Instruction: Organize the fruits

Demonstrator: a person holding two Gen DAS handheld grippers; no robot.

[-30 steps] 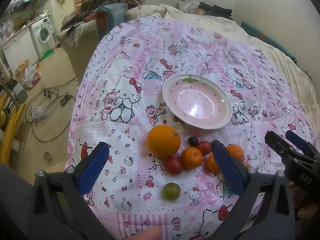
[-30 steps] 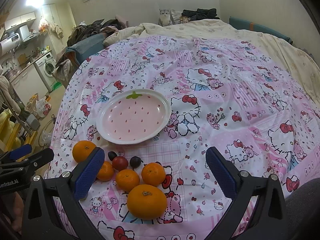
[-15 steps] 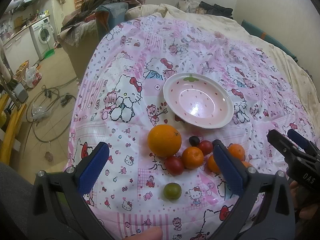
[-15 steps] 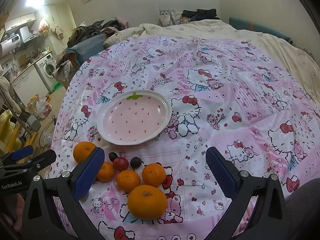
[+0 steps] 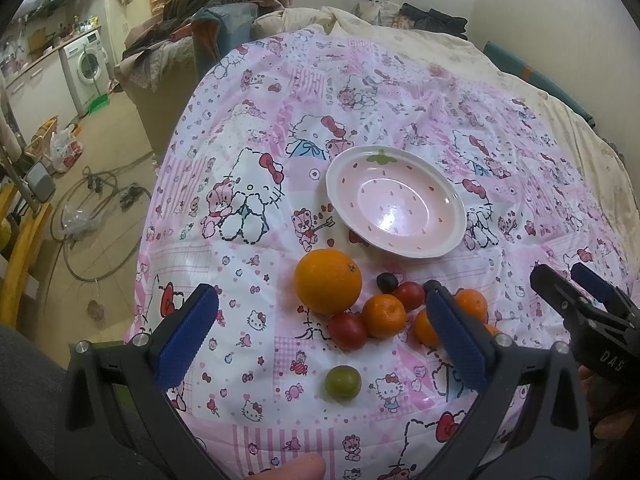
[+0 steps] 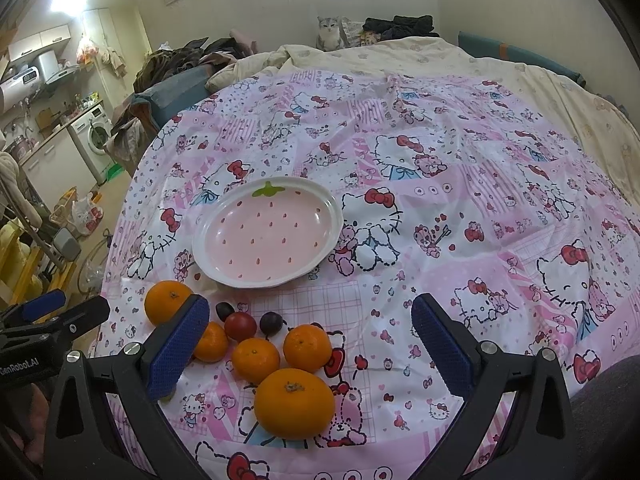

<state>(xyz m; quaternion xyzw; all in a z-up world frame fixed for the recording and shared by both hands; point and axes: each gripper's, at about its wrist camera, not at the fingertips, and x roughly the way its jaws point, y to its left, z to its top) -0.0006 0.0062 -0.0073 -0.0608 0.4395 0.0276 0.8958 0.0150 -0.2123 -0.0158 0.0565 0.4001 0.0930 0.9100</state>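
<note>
A pink strawberry-pattern plate [image 5: 454,208] [image 6: 334,210] lies empty on the patterned bed cover. In front of it sits a cluster of fruit: a big orange [image 5: 328,281] [image 6: 168,301], small mandarins [image 5: 384,316] [image 6: 307,348], red tomatoes [image 5: 347,331] [image 6: 240,326], dark plums [image 5: 387,282] [image 6: 271,322], a green plum [image 5: 343,383] and a second large orange [image 6: 295,403]. My left gripper [image 5: 320,340] hovers open above the near fruit, holding nothing. My right gripper [image 6: 308,344] is open over the mandarins, also holding nothing.
The pink cartoon-print cover [image 6: 460,184] spreads over a bed. A cat [image 6: 330,34] sits at the far end beside dark clothes [image 6: 400,26]. Left of the bed are a clothes-piled chair [image 5: 208,24], a washing machine [image 5: 86,68] and hoses on the floor [image 5: 96,216].
Both grippers have shifted only slightly; the fruit and plate sit a touch lower in the right wrist view. Nothing was picked up or moved.
</note>
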